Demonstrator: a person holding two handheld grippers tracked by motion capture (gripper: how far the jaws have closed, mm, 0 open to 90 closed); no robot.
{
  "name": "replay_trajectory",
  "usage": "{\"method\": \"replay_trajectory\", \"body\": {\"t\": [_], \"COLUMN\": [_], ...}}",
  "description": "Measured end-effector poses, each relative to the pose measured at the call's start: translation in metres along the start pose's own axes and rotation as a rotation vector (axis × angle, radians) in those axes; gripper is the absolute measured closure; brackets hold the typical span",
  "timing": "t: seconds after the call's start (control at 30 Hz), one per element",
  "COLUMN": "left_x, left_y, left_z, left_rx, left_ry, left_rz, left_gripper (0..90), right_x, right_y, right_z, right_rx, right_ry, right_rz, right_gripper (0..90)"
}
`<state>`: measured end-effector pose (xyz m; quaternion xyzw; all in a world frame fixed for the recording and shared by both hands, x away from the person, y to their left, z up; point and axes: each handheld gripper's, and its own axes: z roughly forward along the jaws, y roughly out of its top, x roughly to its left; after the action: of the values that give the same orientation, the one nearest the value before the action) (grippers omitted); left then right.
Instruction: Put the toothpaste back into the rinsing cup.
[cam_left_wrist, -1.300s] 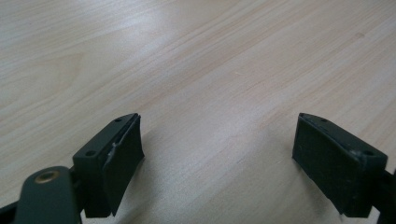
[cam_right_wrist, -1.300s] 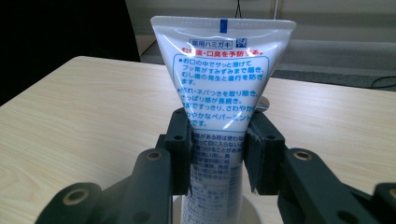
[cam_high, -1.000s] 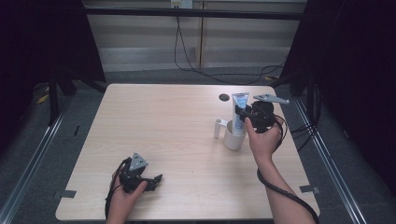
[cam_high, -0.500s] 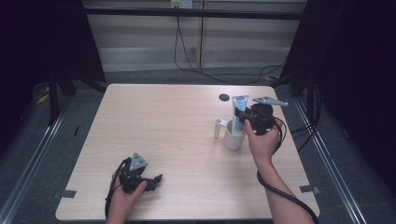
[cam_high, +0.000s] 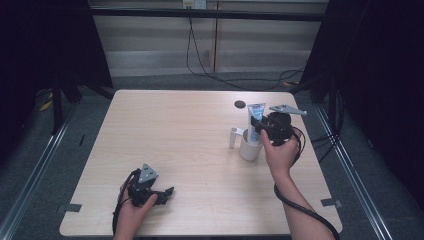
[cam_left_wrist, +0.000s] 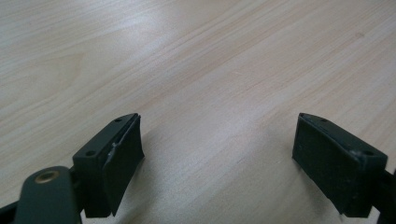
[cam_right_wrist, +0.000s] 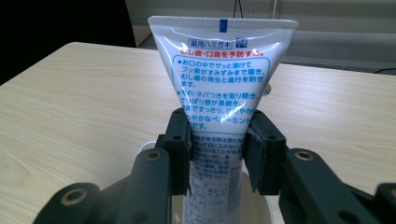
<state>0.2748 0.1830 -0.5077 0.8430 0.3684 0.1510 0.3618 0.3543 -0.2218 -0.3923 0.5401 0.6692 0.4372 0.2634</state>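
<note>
Honestly nothing's shifted in the last second — my right gripper (cam_right_wrist: 217, 154) stays clamped on the white toothpaste tube with blue print (cam_right_wrist: 219, 88), standing upright in the white round cup (cam_high: 249, 150) near the table's right edge. So I'd say it's seated and ready to let go. Left gripper (cam_left_wrist: 219, 158) sits wide, holding nothing, on the pale wooden table (cam_high: 175, 135).

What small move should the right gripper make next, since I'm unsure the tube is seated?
Probably ease the toothpaste tube straight down, then open. The right gripper is shut on it, upright, with its lower end inside the white cup and the bottom hidden.
</note>
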Motion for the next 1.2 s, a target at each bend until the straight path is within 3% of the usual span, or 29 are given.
{"method": "replay_trajectory", "body": {"t": [1.2], "left_x": [0.000], "left_y": [0.000], "left_z": [0.000], "left_rx": [-0.001], "left_ry": [-0.001], "left_rz": [0.000], "left_gripper": [15.8], "right_x": [0.002], "right_y": [-0.022], "right_z": [0.006], "right_rx": [0.041], "right_ry": [0.000], "right_rz": [-0.021], "right_gripper": [64.0]}}
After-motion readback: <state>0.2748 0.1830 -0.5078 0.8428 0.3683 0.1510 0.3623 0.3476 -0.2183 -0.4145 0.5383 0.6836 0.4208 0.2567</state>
